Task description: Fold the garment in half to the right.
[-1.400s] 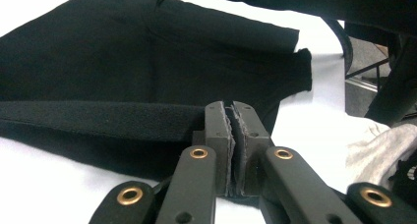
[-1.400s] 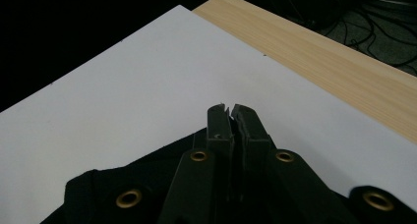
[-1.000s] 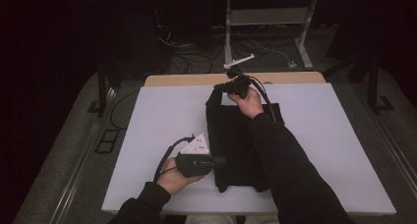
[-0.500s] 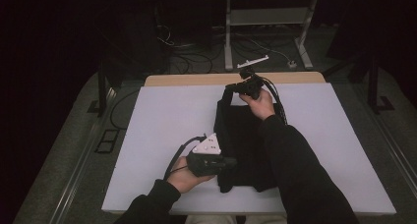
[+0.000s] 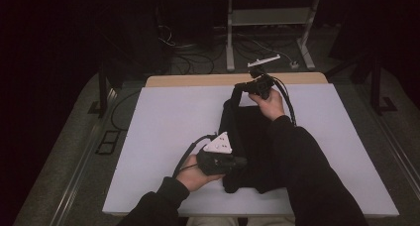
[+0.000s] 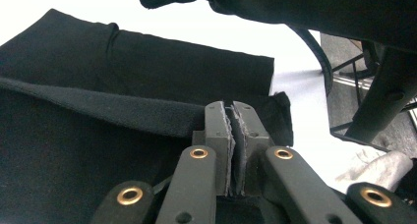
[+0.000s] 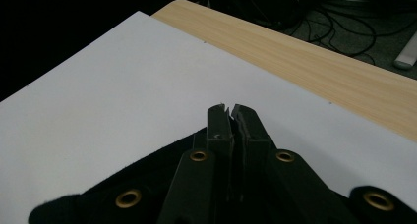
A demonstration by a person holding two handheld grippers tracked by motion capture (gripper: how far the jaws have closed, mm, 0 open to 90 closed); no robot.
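Observation:
A black cloth (image 5: 252,137) lies partly folded on the white table (image 5: 168,117), running from the front to the middle. My left gripper (image 5: 242,161) is at the cloth's near left edge, shut on a fold of the fabric. In the left gripper view the cloth (image 6: 147,62) spreads ahead in layers, and the left gripper (image 6: 231,108) pinches its edge. My right gripper (image 5: 237,87) is at the far end, holding that edge of the cloth lifted off the table. In the right gripper view the right gripper (image 7: 227,111) stands shut, with black cloth (image 7: 123,180) hanging under the jaws.
A light wooden strip (image 5: 198,80) borders the table's far edge. Behind it on the floor are a metal stand (image 5: 230,47) and loose cables (image 5: 188,62). The person's right sleeve (image 5: 302,166) lies across the cloth's right half. Bare white table stretches to the left and right.
Both hands have moved to the right, carrying the gripped edge of the cloth with them. The folded part now lies farther right on the table.

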